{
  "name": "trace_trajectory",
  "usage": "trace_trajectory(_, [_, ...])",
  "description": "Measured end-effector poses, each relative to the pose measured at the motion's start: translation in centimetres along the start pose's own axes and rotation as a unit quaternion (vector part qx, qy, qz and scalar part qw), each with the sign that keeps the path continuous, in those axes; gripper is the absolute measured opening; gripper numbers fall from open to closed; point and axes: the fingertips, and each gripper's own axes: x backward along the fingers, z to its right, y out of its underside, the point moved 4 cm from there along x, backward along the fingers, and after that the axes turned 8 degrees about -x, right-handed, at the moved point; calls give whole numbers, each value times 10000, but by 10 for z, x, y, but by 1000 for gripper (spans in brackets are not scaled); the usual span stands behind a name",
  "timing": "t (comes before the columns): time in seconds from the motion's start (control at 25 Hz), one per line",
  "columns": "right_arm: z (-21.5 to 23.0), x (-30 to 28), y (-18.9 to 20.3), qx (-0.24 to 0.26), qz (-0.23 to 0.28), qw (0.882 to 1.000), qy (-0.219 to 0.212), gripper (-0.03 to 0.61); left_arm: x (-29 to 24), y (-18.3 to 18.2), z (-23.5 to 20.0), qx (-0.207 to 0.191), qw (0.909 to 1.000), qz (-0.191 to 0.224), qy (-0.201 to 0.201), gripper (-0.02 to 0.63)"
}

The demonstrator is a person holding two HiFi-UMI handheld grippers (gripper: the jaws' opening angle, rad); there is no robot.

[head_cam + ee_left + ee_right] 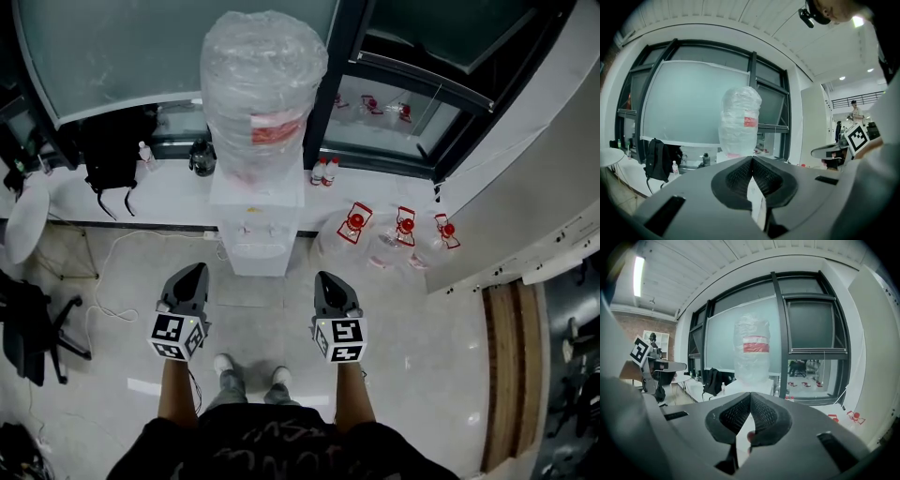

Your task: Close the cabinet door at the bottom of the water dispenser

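Jaws pressed together and empty, the left gripper [194,270] and right gripper [325,277] hover over a glossy pale tile floor [422,366]. Ahead, the white water dispenser [255,225], topped by a plastic-wrapped bottle [264,84], stands against a window ledge [173,199]. Its bottom cabinet door cannot be made out from above. Red-capped jugs [398,234] sit to its right and a black backpack [111,155] rests on the ledge.
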Motion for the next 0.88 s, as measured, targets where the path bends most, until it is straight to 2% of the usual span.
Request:
trace_trajectory(0.4, [1,11,-21,18,239,9997,-36,12,9,-30,4,-110,9996,237,-65,15])
trace_trajectory(0.88, [5,16,-31,18,372,9992,-111,11,14,-45,10,-187,9992,332,-104,15])
